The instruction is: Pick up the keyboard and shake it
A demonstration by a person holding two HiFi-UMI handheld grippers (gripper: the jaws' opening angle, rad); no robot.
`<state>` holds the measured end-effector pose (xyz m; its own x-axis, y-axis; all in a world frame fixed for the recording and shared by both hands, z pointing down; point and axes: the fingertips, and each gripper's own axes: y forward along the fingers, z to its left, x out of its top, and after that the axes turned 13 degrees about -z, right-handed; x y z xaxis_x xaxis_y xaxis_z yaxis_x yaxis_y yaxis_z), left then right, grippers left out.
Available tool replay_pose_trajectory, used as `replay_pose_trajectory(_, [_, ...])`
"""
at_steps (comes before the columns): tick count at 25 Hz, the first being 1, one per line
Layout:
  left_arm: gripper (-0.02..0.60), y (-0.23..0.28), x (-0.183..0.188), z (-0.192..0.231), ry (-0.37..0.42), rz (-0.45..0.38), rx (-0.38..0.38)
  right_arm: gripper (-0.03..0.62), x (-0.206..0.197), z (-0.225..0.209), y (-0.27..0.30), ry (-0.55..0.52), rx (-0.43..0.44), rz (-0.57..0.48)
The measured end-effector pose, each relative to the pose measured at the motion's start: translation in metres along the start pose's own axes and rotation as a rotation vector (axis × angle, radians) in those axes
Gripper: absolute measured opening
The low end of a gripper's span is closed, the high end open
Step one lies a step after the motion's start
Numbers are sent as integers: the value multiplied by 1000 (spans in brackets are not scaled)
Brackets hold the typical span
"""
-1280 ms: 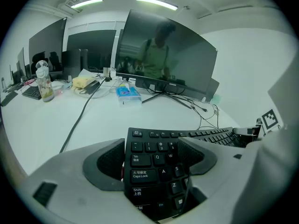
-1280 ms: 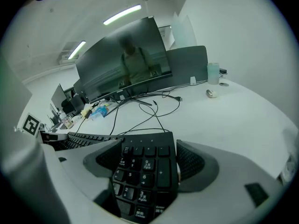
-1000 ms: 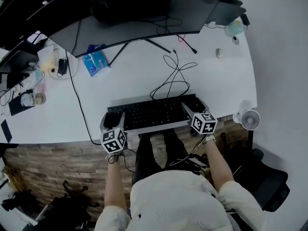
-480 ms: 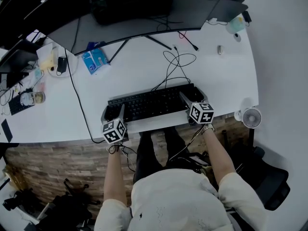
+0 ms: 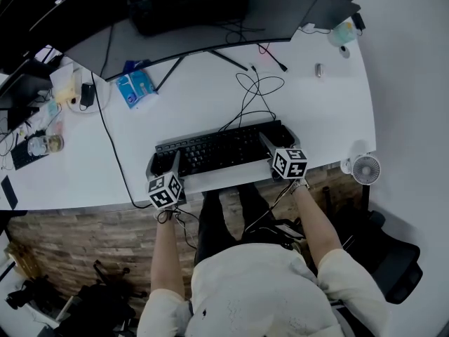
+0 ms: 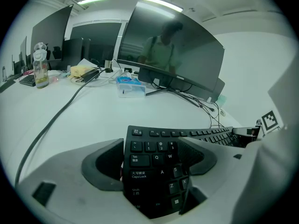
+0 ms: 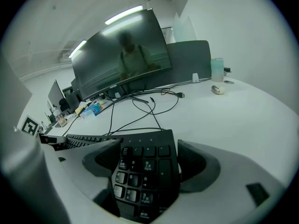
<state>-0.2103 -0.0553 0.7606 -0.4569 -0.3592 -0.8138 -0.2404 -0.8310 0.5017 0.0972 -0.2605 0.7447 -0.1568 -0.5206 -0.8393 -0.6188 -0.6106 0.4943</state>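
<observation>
Gripped at both ends near the counter's (image 5: 330, 118) front edge: black keyboard (image 5: 217, 149), left gripper (image 6: 152, 157) jaws closed on its Tab-key end, right gripper (image 7: 147, 160) jaws on its number pad. Far left, clear bottle (image 6: 41, 71) part-full of yellowish liquid.

Both forearms forward, left gripper (image 5: 168, 166) and right gripper (image 5: 271, 143), fingers tight on opposite keyboard (image 5: 217, 150) ends.

The long black plastic keyboard (image 5: 217, 149) is clamped at both ends, keys-up, at the front of the white worktop (image 5: 337, 118).
</observation>
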Motion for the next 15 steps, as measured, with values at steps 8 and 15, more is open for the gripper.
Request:
replay_pose_trajectory(8, [344, -1, 1, -1, 10, 21, 9, 383, 1, -3, -7, 49, -14, 30])
replay_pose_trajectory(15, [341, -14, 17, -8, 1, -27, 4, 325, 17, 10, -21, 47, 26, 15])
